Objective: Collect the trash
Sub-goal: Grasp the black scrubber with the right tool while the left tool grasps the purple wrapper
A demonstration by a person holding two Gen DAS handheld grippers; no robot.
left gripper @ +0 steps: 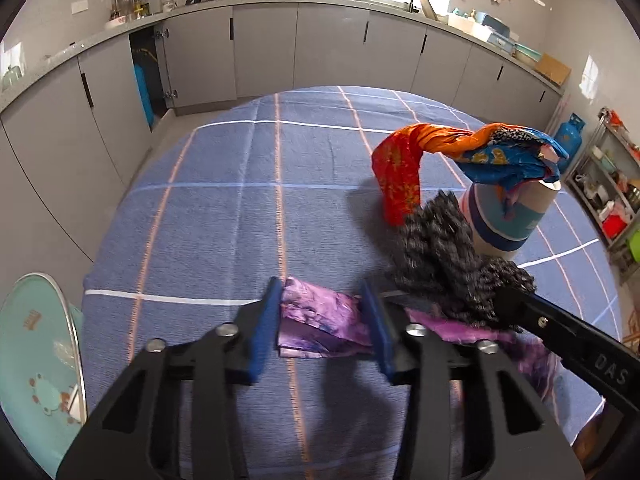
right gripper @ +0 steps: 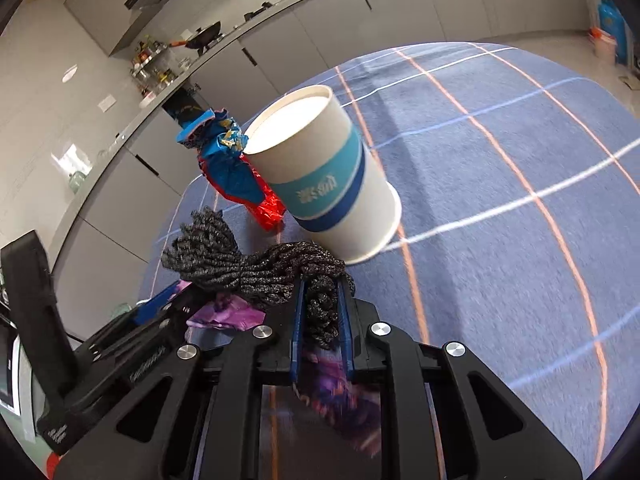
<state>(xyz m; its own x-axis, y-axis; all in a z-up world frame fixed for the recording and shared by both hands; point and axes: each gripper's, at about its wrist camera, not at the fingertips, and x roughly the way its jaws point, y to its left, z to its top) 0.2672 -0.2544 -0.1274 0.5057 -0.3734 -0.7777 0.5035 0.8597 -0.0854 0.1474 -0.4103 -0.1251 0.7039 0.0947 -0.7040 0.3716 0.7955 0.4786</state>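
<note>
On the blue checked tablecloth [left gripper: 224, 216] lies a crumpled purple wrapper [left gripper: 320, 324]. My left gripper [left gripper: 320, 320] straddles it, both blue pads pressing on its sides. My right gripper [right gripper: 321, 312] is shut on a bundle of dark grey cord [right gripper: 248, 268], which hangs just above the purple wrapper [right gripper: 228, 314]. In the left wrist view the cord [left gripper: 440, 256] sits right of my left fingers. A white paper cup with blue bands [right gripper: 320, 176] stands behind it, leaning. A red, orange and blue foil wrapper [left gripper: 404, 168] is draped from the cup's rim to the cloth.
Grey kitchen cabinets [left gripper: 264, 52] run along the far wall beyond the table. A teal plate-like object [left gripper: 40, 360] sits off the table's left edge. A blue gas cylinder [left gripper: 572, 136] and a metal shelf [left gripper: 612, 192] stand at the right.
</note>
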